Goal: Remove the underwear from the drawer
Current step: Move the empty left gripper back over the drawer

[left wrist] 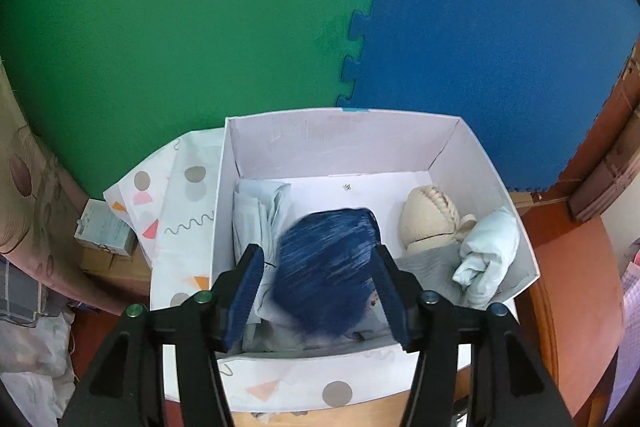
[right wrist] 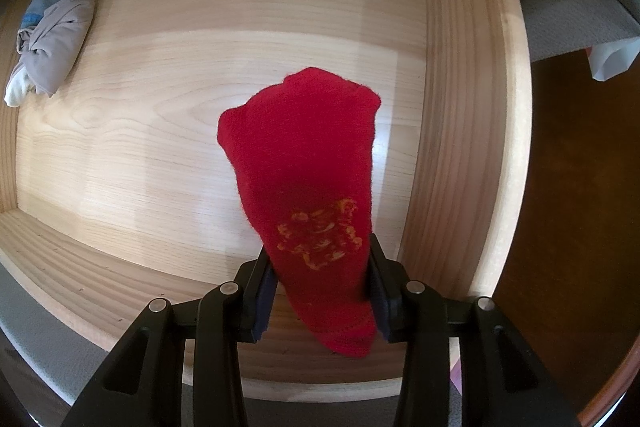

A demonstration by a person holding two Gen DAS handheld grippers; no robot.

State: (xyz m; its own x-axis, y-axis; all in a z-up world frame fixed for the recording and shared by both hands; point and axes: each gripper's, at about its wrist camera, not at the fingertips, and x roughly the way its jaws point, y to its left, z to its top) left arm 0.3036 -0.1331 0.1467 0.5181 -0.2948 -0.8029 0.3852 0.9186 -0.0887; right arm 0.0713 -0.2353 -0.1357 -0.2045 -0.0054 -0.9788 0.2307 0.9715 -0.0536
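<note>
Our right tongs [right wrist: 320, 291] pinch a red garment [right wrist: 308, 195] above the wooden drawer [right wrist: 460, 147], lifting it clear, while 1 grey bundle [right wrist: 56, 47] waits at the upper left of that frame. Our left tongs [left wrist: 320, 291] stand wide over the white box [left wrist: 340, 119], with a blurred blue garment [left wrist: 328, 267] between them untouched, likely dropping in.

The folded knitted garment [left wrist: 328, 267] is dark blue with pale streaks. The cardboard box [left wrist: 340, 135] is white inside. The foam floor mats are green [left wrist: 180, 27] and blue [left wrist: 500, 27]. The soft red cloth piece [right wrist: 308, 163] carries a yellow-orange motif; the wooden drawer [right wrist: 200, 67] is pale.
</note>
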